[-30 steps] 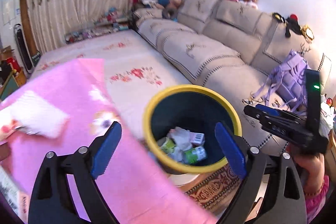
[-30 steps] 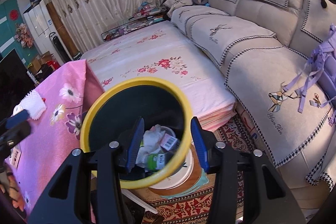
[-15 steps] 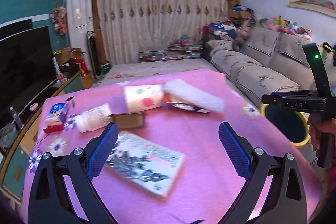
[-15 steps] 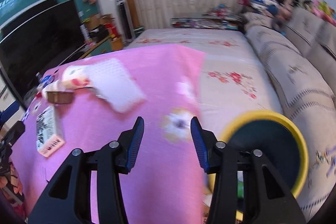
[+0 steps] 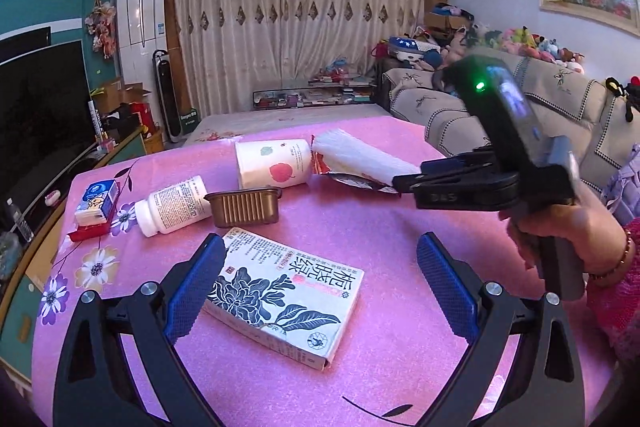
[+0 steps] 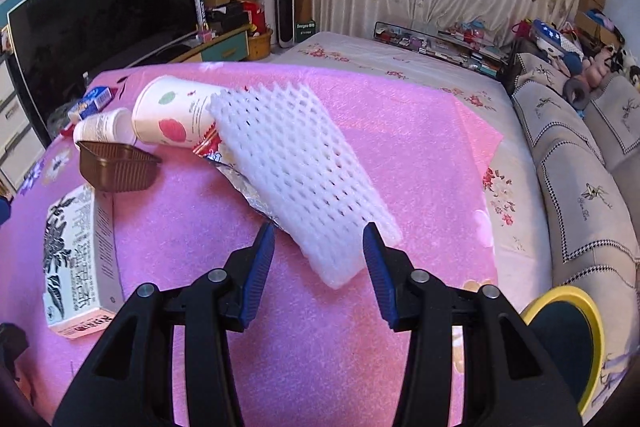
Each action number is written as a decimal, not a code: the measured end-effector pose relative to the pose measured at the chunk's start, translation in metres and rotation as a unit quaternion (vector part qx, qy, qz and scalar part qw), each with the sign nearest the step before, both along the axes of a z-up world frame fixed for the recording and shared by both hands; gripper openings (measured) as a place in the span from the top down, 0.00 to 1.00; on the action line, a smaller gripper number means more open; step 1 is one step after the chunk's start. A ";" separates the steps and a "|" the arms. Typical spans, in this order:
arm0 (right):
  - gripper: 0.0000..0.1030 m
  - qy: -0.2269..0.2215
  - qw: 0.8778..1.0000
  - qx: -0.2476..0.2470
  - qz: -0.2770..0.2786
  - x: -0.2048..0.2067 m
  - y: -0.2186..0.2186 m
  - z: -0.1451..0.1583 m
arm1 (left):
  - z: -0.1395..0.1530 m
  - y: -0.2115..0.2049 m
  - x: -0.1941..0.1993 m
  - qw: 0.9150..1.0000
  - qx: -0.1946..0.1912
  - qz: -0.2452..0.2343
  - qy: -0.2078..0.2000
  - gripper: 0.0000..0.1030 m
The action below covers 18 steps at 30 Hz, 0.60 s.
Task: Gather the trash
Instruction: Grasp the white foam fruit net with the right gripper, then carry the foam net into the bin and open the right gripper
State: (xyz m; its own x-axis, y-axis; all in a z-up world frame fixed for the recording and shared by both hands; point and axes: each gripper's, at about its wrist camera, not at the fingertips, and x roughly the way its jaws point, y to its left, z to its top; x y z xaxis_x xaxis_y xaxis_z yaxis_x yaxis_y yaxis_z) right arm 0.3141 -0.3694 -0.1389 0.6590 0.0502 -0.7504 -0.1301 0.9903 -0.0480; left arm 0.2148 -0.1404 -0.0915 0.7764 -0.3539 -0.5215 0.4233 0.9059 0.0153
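Trash lies on a pink table (image 5: 380, 239). A flat white box with black flower print (image 5: 286, 293) lies between the fingers of my open left gripper (image 5: 320, 287). Behind it are a brown ribbed tray (image 5: 245, 206), a white pill bottle (image 5: 172, 205), a paper cup on its side (image 5: 272, 163) and a white foam net (image 5: 360, 157). My right gripper (image 6: 318, 267) is open, its fingers on either side of the near end of the foam net (image 6: 296, 163), which lies over a foil wrapper (image 6: 236, 171). The yellow-rimmed bin (image 6: 568, 339) stands at the lower right.
A small blue tissue pack (image 5: 96, 201) lies at the table's left edge. A TV (image 6: 100, 7) stands to the left. A flowered mattress (image 6: 400, 67) and a grey sofa (image 6: 580, 155) lie beyond and to the right of the table.
Both grippers have swung away from the bin to the table. The left has come over the flower-print box; the right has come up to the foam net.
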 end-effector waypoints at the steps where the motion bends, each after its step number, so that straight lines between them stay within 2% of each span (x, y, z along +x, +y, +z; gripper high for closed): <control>1: 0.57 0.003 1.000 -0.004 0.003 0.004 0.002 -0.003 | 0.000 0.000 0.000 1.000 0.000 -0.001 0.001 0.08; 3: 0.57 0.015 1.000 -0.009 0.004 0.011 0.003 -0.009 | -0.001 0.000 0.000 1.000 0.001 -0.001 0.001 0.08; 5: 0.66 0.013 1.000 -0.008 0.007 0.012 0.004 -0.009 | -0.002 0.001 0.001 1.000 -0.001 -0.001 0.005 0.08; 7: 0.81 0.014 1.000 -0.002 0.010 0.012 0.005 -0.007 | -0.003 0.002 0.002 1.000 -0.007 -0.002 0.013 0.08; 9: 0.87 0.011 1.000 0.007 0.009 0.008 0.002 -0.003 | -0.004 0.003 0.004 1.000 -0.011 -0.003 0.020 0.08; 18: 0.88 -0.037 0.996 0.077 0.021 -0.038 -0.015 0.044 | -0.002 0.006 0.003 1.000 -0.014 0.002 0.015 0.08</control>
